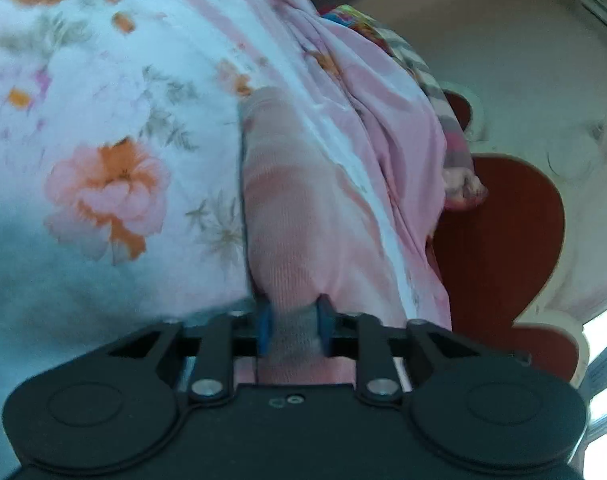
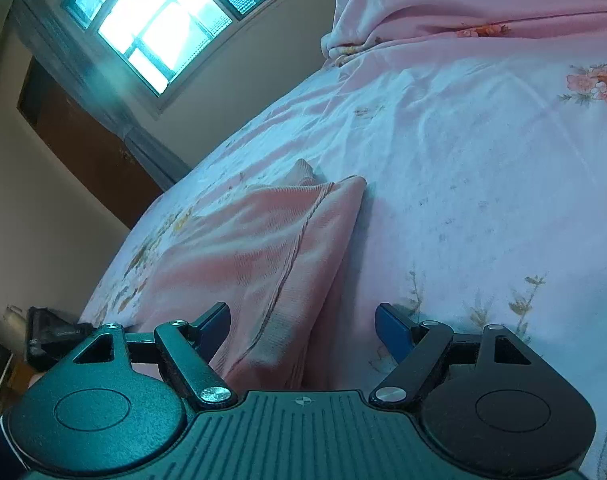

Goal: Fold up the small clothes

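Note:
A small pink ribbed knit garment [image 1: 287, 208] lies stretched out on the floral bedsheet [image 1: 103, 92]. My left gripper [image 1: 293, 332] is shut on its greyish hem, with both blue pads [image 1: 265, 328] pinching the cloth. In the right wrist view the same pink garment [image 2: 263, 248] lies folded on the sheet [image 2: 483, 168], its near hem reaching between my fingers. My right gripper [image 2: 303, 324] stands open over that hem, its blue pads [image 2: 391, 328] wide apart and not pressing the cloth.
Bunched pink bedding [image 1: 387, 120] and a pile of colourful clothes [image 1: 383, 36] lie along the bed's edge. A red-brown seat [image 1: 503, 232] stands beside the bed. A bright window [image 2: 163, 20] and a brown door [image 2: 83, 140] are beyond the bed.

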`<state>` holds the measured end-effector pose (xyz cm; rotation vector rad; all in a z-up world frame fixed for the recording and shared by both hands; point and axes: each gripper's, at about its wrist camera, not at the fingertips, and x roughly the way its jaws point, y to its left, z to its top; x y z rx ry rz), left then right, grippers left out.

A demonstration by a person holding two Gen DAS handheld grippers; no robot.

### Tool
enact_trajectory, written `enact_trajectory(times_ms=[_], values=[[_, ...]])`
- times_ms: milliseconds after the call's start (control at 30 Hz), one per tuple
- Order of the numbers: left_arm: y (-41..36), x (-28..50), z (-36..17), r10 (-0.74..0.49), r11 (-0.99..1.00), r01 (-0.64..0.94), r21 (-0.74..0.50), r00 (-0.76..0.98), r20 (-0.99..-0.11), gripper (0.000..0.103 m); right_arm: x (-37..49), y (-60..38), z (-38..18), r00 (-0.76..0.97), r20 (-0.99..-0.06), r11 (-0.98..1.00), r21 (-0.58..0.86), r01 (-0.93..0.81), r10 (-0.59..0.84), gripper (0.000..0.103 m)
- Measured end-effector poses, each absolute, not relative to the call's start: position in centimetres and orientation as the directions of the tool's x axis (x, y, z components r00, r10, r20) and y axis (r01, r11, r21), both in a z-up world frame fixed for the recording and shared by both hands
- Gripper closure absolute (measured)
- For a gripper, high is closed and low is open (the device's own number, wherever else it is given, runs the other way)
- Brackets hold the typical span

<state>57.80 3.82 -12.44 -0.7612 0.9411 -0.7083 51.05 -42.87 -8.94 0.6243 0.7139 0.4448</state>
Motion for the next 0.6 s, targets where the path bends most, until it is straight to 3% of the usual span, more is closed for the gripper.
enact_trajectory(times_ms=[67,100,133,233,400,600], values=[[3.6,57.8,-11.8,-0.796,0.567,0.242,-0.787,0.406,-0.449,0.081,51.1,-43.0,-8.9,0.675,-0.463,0.730,0.663,-0.166,0.574,0.024],[3.7,57.7,-11.6,-0.792,0.576,0.247,-0.779,0.404,-0.457,0.067,51.1,-43.1,-8.8,0.673,-0.463,0.728,0.665,-0.167,0.577,0.024],[3.8,57.7,-11.5,-0.783,0.588,0.238,-0.773,0.407,-0.471,0.043,51.2,-43.3,-8.8,0.670,-0.461,0.723,0.670,-0.168,0.582,0.024],[4.0,57.7,-11.1,-0.800,0.571,0.261,-0.779,0.392,-0.455,0.028,51.4,-43.9,-9.0,0.665,-0.447,0.700,0.695,-0.162,0.598,0.024],[2.1,60.0,-11.7,-0.851,0.511,0.341,-0.789,0.325,-0.411,0.025,53.0,-44.2,-9.9,0.637,-0.418,0.652,0.737,-0.179,0.648,0.024],[0.0,62.9,-12.8,-0.901,0.429,0.447,-0.785,0.270,-0.338,0.029,56.7,-43.2,-10.6,0.548,-0.369,0.579,0.767,-0.276,0.751,0.024]])
